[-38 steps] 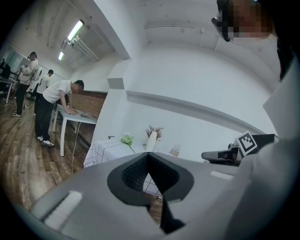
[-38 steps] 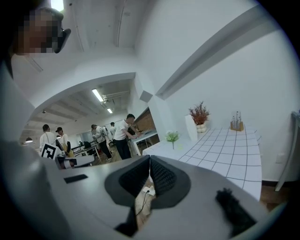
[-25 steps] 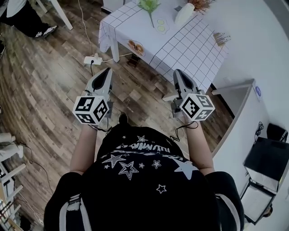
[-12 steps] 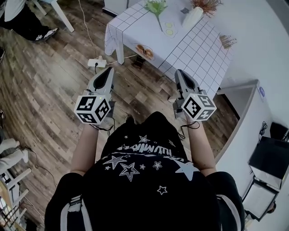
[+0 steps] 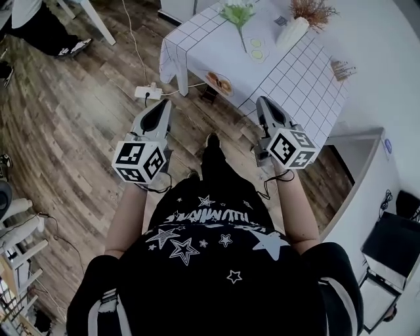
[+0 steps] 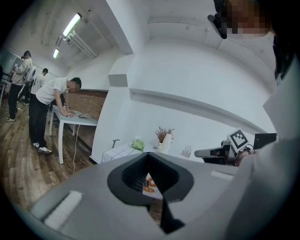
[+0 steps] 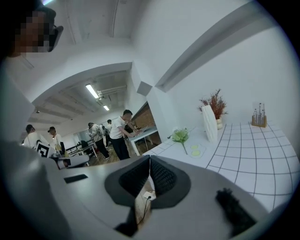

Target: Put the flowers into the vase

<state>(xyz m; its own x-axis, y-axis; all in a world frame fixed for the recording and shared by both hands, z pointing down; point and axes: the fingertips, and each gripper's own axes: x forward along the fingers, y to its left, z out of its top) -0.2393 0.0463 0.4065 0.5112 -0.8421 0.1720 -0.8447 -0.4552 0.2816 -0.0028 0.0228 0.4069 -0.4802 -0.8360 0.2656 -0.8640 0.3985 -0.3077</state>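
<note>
A green flower (image 5: 237, 13) lies on the white grid-cloth table (image 5: 295, 72) at the far end. Beside it stands a tall white vase (image 5: 293, 31), with reddish dried stems (image 5: 314, 10) just behind it. My left gripper (image 5: 159, 108) and right gripper (image 5: 266, 104) are held out level over the wooden floor, short of the table, both shut and empty. The left gripper view shows the flower (image 6: 137, 144) and vase (image 6: 166, 142) far ahead, and the right gripper view shows the flower (image 7: 180, 136) and vase (image 7: 209, 123) closer.
A power strip (image 5: 149, 91) with cables lies on the floor by the table leg. On the table are a plate of orange food (image 5: 220, 83), a small dish (image 5: 257, 49) and a small holder (image 5: 342, 67). A white counter (image 5: 357, 154) stands at right. People (image 6: 51, 108) stand at a desk to the left.
The person has stepped forward: the table sits lower and nearer in the head view, and both grippers have moved toward it. Both stay shut.
</note>
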